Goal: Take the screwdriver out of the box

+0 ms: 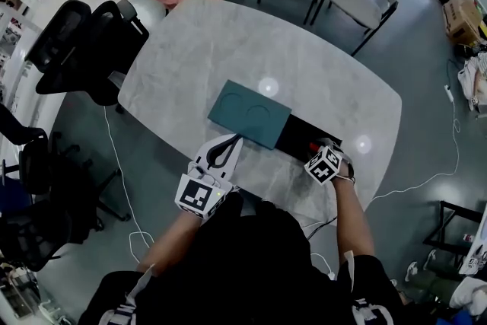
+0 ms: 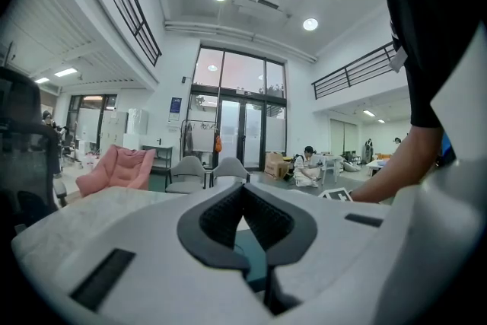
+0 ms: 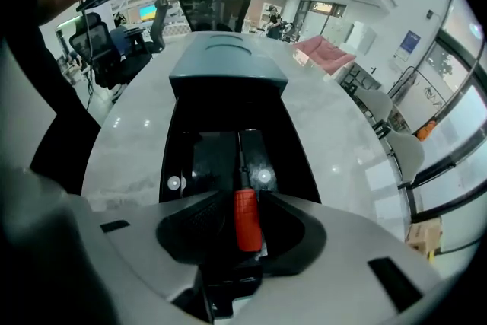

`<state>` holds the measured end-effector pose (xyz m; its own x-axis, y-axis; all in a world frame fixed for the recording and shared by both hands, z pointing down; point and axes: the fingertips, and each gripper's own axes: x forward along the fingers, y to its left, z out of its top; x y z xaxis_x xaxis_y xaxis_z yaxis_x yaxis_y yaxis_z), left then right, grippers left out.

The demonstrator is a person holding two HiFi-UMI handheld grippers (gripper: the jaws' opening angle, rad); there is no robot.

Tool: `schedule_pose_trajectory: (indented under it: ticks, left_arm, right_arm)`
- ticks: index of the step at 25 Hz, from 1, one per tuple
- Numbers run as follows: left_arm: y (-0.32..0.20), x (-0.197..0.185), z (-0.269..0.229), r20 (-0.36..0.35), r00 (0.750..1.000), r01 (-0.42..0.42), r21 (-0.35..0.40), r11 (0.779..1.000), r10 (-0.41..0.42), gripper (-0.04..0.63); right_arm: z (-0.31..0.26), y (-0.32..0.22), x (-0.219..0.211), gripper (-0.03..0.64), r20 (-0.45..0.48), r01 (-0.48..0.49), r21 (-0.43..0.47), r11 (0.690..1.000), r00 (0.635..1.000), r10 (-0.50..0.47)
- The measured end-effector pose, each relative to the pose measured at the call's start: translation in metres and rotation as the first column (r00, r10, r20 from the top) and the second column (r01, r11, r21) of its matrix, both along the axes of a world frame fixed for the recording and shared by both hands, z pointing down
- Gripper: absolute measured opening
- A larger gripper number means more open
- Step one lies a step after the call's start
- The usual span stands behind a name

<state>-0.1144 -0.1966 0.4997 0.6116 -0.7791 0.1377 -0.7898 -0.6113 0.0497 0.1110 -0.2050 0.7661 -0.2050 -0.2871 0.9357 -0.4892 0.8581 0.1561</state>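
Right gripper (image 3: pixel 243 213) — fingers (image 3: pixel 194 223) flank screwdriver (image 3: pixel 245 228), head view unclear.

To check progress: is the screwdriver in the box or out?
In. The screwdriver lies in the black box, between the open right gripper.

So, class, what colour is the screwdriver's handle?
Red screwdriver handle, clearest in the right gripper view.
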Motion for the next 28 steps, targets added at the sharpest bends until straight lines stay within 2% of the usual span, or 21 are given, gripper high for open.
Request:
schedule_pose_trajectory:
  ticks: [5,6,10,14,22,25,28]
  left_arm:
    - [-0.003,-0.003,0.002,0.012,1.000,0.012,-0.010,1.000,-0.012,0.006]
    - [-0.003,-0.004,0.003,0.013,1.000,0.014,-0.014,1.000,-0.014,0.006]
    - [-0.004,-0.001,0.004,-0.006,1.000,-0.005,-0.005,1.000,0.005,0.006]
    - [-0.007,-0.001,0.001,-0.007,1.000,-0.007,-0.005,1.000,0.006,0.005]
    - [-0.013,0.008,0.005,-0.019,0.999,-0.035,-0.006,0.999,0.034,0.006]
    - [-0.016,0.016,0.001,-0.025,0.998,-0.053,0.010,0.999,0.053,0.006]
    - [-0.018,0.021,-0.002,-0.027,0.998,-0.062,0.017,0.998,0.063,0.006]
  right_arm:
    - [0.006,0.002,0.000,0.141,-0.030,0.015,-0.030,0.999,0.999,-0.016]
    - [0.007,0.002,0.000,0.114,-0.036,0.018,-0.030,0.999,0.999,-0.019]
    - [0.007,0.001,0.000,0.112,-0.041,0.007,-0.034,0.999,0.999,-0.009]
    - [0.004,0.001,0.001,0.110,-0.052,0.000,-0.004,1.000,0.999,0.000]
    - [-0.029,0.008,0.004,0.110,-0.007,-0.075,0.073,0.995,0.997,0.075]
    - [-0.051,0.010,0.005,0.110,0.043,-0.128,0.149,0.980,0.992,0.123]
    - [-0.082,0.007,0.002,0.110,0.167,-0.236,0.229,0.944,0.965,0.201]
